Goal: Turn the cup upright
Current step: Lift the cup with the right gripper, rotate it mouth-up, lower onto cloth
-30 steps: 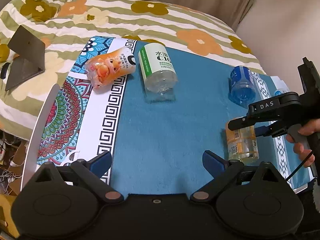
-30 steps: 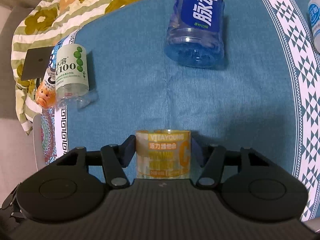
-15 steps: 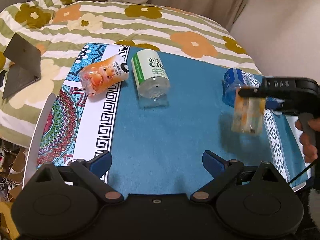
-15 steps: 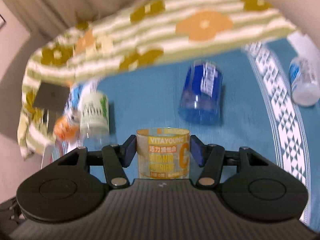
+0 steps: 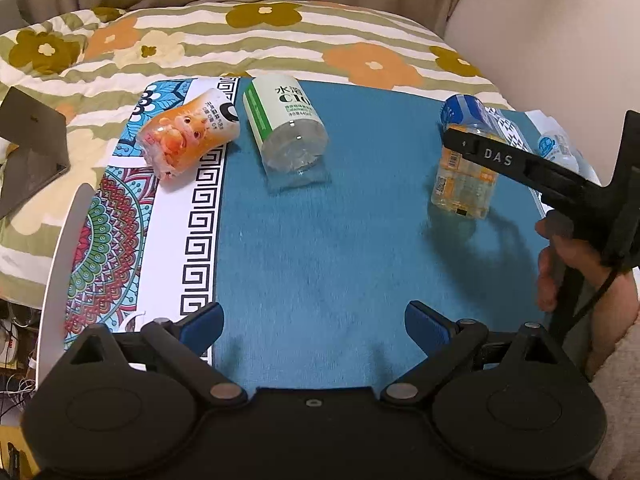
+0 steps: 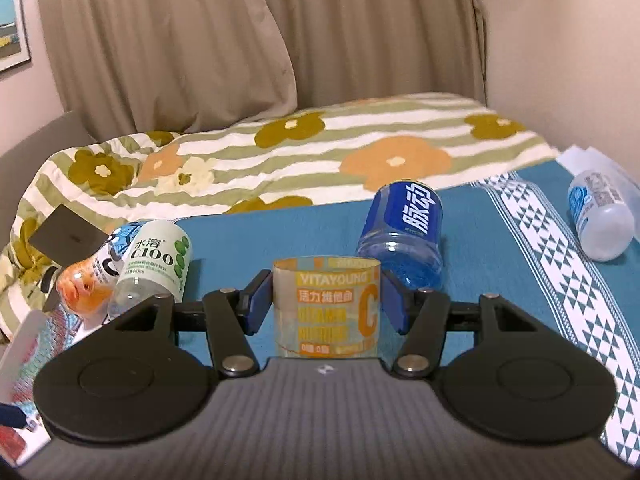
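Observation:
My right gripper is shut on a clear cup with yellow and orange print, held upright and level. In the left wrist view the same cup hangs in that gripper just above the blue cloth, at the right. My left gripper is open and empty, low over the near part of the cloth.
Lying on their sides on the cloth: a green-label cup, an orange cartoon cup, a blue cup and a white-blue cup. A flowered quilt lies behind. A dark tablet stand sits at far left.
My right gripper lifted the yellow cup off the cloth and turned it from lying down to upright. The left gripper stayed open and drew back a little.

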A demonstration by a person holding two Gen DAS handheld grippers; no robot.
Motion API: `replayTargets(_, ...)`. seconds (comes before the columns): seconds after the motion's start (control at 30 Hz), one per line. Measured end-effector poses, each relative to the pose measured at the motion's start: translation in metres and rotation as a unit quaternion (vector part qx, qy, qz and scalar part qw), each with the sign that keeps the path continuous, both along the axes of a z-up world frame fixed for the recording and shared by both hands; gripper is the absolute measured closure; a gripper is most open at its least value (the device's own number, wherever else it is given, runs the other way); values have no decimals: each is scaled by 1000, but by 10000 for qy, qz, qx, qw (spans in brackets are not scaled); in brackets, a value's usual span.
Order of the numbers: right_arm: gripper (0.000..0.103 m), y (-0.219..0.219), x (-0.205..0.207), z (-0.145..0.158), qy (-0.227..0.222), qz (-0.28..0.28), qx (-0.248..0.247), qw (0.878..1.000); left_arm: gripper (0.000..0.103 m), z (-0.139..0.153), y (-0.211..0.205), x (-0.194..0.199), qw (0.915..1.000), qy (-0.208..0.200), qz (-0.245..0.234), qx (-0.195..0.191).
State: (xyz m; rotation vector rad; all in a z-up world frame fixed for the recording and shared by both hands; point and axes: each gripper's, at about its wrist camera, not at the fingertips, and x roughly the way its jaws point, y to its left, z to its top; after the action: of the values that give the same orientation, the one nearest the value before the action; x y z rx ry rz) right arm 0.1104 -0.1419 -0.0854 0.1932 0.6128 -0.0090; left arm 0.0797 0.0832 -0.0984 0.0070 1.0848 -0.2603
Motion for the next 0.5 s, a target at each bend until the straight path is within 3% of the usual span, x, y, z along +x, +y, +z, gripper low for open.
replayTargets(0.3,30,11,-23,-4,-244,253,-438,9984,4,-2,0,-4,9999,-64,-84,43)
replayTargets(0.5,30,19,-36,0,4,399,-674,9969,4,-3,1,-3,10000,-38,-83,30)
